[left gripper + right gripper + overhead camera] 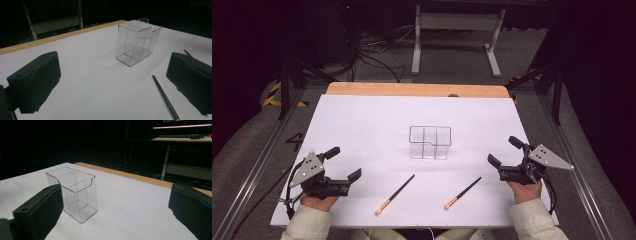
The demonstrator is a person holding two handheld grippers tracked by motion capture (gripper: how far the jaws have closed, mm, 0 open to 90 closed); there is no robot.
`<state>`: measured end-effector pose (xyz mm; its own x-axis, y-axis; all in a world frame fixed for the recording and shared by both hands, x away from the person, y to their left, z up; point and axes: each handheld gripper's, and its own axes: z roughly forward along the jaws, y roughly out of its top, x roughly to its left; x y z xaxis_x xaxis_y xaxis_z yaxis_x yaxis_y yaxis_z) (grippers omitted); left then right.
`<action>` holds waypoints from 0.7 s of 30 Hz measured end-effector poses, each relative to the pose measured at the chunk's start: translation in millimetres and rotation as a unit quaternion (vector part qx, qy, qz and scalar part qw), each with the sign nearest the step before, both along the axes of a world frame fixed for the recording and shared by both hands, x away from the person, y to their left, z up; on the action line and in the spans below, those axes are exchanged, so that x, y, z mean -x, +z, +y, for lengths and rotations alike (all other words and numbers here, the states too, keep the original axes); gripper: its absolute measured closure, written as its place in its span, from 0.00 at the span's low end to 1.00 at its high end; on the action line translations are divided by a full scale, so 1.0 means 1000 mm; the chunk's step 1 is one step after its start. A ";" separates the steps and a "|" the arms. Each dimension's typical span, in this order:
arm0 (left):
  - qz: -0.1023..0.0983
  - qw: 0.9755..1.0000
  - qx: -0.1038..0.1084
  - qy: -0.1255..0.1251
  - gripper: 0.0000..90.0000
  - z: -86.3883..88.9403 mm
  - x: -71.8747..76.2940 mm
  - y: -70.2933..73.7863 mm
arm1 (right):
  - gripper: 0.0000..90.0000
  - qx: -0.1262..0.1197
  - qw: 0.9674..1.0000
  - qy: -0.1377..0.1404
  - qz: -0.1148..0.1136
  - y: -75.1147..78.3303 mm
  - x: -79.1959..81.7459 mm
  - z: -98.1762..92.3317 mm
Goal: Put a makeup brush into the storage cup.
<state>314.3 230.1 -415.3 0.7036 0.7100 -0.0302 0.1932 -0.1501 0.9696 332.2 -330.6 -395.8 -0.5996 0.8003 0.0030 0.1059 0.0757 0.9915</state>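
A clear plastic organiser box [430,143] with inner dividers stands empty at the middle of the white table [362,120]; it also appears as the box [136,41] and the box [76,192]. Two dark-handled brushes with golden ends lie in front of it: the left brush [395,194] and the right brush [462,193]. The left brush's handle [165,98] lies near my left gripper's right jaw. My left gripper [343,164] rests open at the table's left, nothing between its jaws. My right gripper [504,151] rests open at the right, likewise empty.
A wooden strip [417,89] runs along the table's far edge. Beyond it stand a white desk frame [457,35] and cables on the floor. Metal rails [257,165] flank the table on both sides.
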 end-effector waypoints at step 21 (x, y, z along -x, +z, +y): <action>-0.020 1.000 0.011 -0.004 0.00 0.000 -0.001 0.008 | 0.00 0.001 1.000 0.000 -0.007 0.000 0.001 -0.001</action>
<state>315.1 230.2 -407.7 0.7104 0.7036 -0.0182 0.1534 -0.1295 0.9796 331.2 -331.5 -395.7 -0.5997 0.8002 -0.0066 0.0929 0.0778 0.9926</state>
